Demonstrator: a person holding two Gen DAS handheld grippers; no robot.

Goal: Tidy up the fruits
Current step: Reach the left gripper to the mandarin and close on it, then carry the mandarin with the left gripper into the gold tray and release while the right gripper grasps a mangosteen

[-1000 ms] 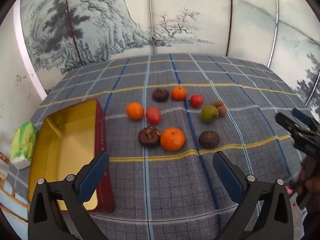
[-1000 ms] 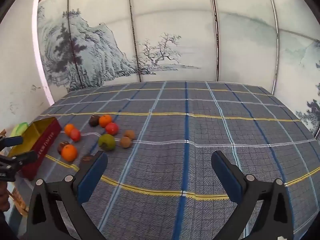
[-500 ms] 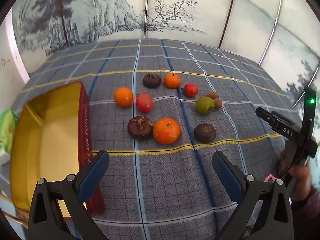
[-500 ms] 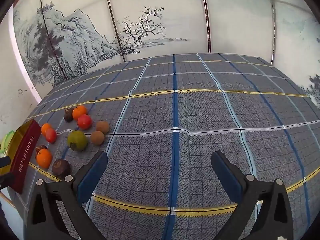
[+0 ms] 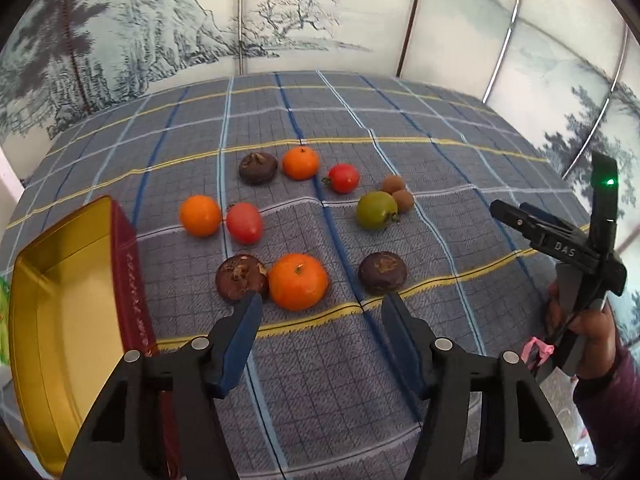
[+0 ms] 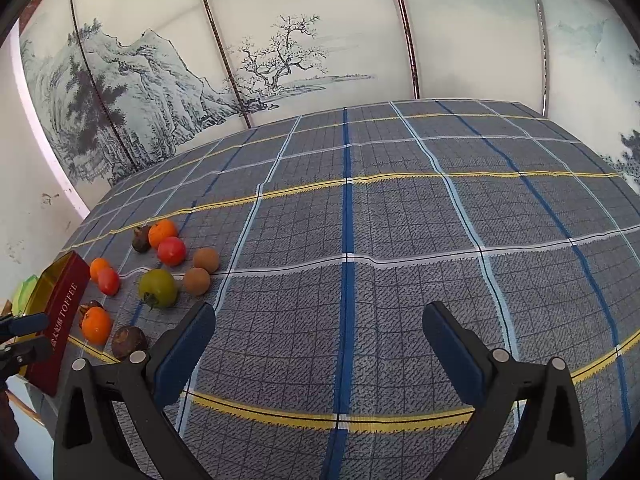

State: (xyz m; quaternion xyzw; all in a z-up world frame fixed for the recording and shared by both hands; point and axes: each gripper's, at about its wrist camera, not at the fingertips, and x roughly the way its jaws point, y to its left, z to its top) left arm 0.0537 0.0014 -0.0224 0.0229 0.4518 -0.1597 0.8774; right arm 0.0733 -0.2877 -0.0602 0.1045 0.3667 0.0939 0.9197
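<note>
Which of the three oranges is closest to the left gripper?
The biggest orange, just ahead of the left gripper, between two dark brown fruits. The other two oranges sit farther back.

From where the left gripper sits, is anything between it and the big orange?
Nothing visible. The left gripper is open, with bare cloth up to the big orange. A dark fruit touches the orange's left side.

My left gripper [image 5: 322,308] is open, and its two blue fingers [image 5: 240,336] stand just in front of the big orange [image 5: 298,280], which touches a dark brown fruit [image 5: 241,276] on its left. On the left side lies the open tin box [image 5: 120,264], gold inside and red outside, on the checked cloth [image 5: 440,168]. At the right edge I see my right gripper [image 5: 556,240], apart from the fruits
</note>
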